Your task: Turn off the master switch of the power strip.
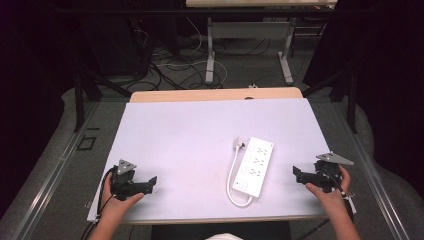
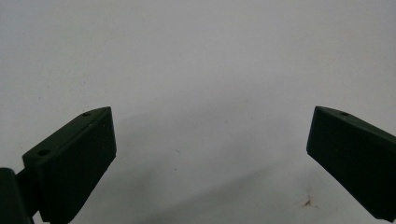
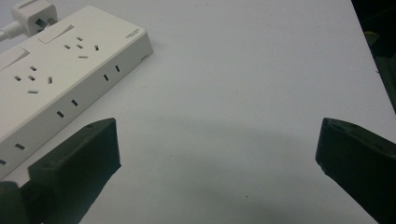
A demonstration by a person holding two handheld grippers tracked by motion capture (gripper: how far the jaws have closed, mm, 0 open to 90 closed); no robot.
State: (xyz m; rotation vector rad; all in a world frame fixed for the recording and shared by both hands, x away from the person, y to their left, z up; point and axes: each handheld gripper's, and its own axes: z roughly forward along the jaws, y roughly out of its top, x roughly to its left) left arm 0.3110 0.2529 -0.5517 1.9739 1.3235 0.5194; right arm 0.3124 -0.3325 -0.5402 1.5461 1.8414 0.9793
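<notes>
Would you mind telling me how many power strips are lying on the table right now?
1. The white power strip lies right of the table's middle, nearer the right gripper, with its own cord looping round to the plug by its far end.

The only lettering in sight is a small line of dark print on the top face of the white rectangular plastic power strip point(image 3: 56, 74), near its end corner, and in the right gripper view it is too small and blurred to make out. In the high view the same strip point(image 1: 254, 166) shows no print that can be read. The pale matte counter point(image 1: 190, 140) carries no label, number or sign, and the black fingers point(image 2: 74, 154) of the grippers bear no marking that can be read.
</notes>
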